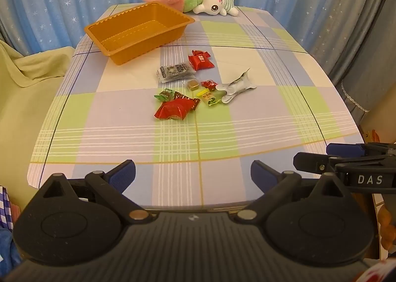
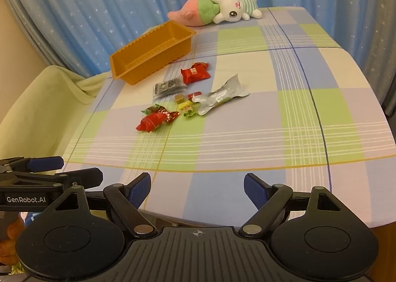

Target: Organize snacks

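Several wrapped snacks lie in a loose pile mid-table: a large red packet (image 1: 174, 108) (image 2: 151, 121) nearest, another red packet (image 1: 200, 60) (image 2: 194, 74) farther back, a grey packet (image 1: 174, 73) (image 2: 168, 89), a silver pouch (image 1: 235, 87) (image 2: 220, 96), and small candies. An empty orange tray (image 1: 118, 24) (image 2: 138, 52) stands behind them to the left. My left gripper (image 1: 193, 174) is open and empty above the table's near edge. My right gripper (image 2: 197, 189) is open and empty beside it, also at the near edge.
A pink-and-green plush and a white bunny plush (image 1: 215, 1) (image 2: 235, 7) lie at the table's far edge. Blue star curtains hang behind. A pale green cloth-covered seat (image 1: 27, 74) (image 2: 37, 113) is left of the table. The checked tablecloth (image 1: 272, 113) covers the table.
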Demonstrator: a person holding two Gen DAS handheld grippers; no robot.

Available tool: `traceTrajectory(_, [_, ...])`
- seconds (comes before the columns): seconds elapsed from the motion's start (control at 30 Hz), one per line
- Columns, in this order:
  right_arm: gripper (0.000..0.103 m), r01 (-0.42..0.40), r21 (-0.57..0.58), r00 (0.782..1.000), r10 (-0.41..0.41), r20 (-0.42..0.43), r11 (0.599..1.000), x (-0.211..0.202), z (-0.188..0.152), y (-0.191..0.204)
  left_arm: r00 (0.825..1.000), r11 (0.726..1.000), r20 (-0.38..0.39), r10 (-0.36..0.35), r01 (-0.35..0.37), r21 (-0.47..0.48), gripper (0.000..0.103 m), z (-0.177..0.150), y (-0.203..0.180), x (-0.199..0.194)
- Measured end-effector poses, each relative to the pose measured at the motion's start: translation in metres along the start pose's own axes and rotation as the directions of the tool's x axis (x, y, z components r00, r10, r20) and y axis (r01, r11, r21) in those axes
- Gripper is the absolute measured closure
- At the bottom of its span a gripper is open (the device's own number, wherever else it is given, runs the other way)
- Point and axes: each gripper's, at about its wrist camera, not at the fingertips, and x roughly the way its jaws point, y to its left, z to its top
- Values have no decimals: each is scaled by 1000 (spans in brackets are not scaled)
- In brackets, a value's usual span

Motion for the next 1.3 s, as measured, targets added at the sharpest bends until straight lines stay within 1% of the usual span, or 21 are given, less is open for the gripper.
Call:
traceTrajectory(0.4, [21,0,1,1000,0,1,1000,1,3,3,1000,1000,-2,1,-1,1,4,1,-2,0])
traceTrajectory(0.57, [21,0,5,1000,0,-2,1000,7,7,0,1000,1000,-12,-2,2,5,4,8,-4,5])
traceTrajectory(1.3, [21,-1,5,1000,1,-2,1000,11,9,1,1000,1000,-13,-5,5,2,4,9,-4,8])
